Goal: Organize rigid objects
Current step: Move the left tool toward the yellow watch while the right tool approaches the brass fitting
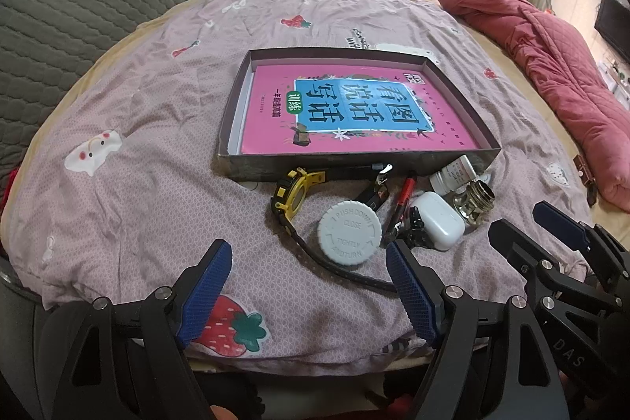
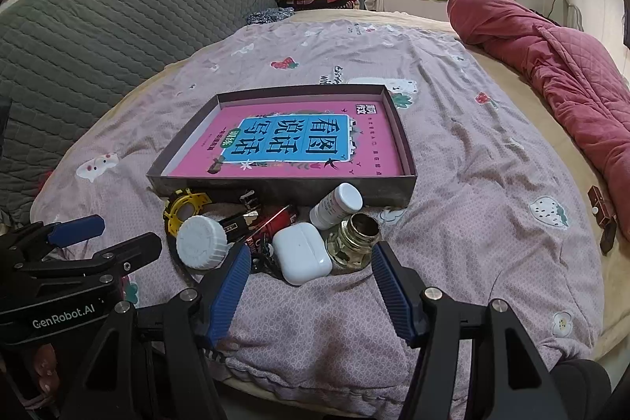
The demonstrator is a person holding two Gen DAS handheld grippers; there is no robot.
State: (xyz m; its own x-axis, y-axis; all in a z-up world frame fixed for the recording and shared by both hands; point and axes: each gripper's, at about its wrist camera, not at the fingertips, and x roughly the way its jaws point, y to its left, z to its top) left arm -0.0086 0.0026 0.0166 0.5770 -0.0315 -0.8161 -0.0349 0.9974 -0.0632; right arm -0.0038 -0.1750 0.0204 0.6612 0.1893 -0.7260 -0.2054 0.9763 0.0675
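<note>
while both hand-held grippers [image 1: 307,286] [image 2: 311,282] gape empty, the earbud case [image 2: 301,252] lies just ahead.

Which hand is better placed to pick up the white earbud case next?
Right. The right gripper is open with the earbud case just ahead between its jaws. The left gripper faces the round cap instead.

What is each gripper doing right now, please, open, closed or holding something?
Left gripper: open, holding nothing, above the bedspread.
Right gripper: open, holding nothing, just short of the white earbud case.
</note>
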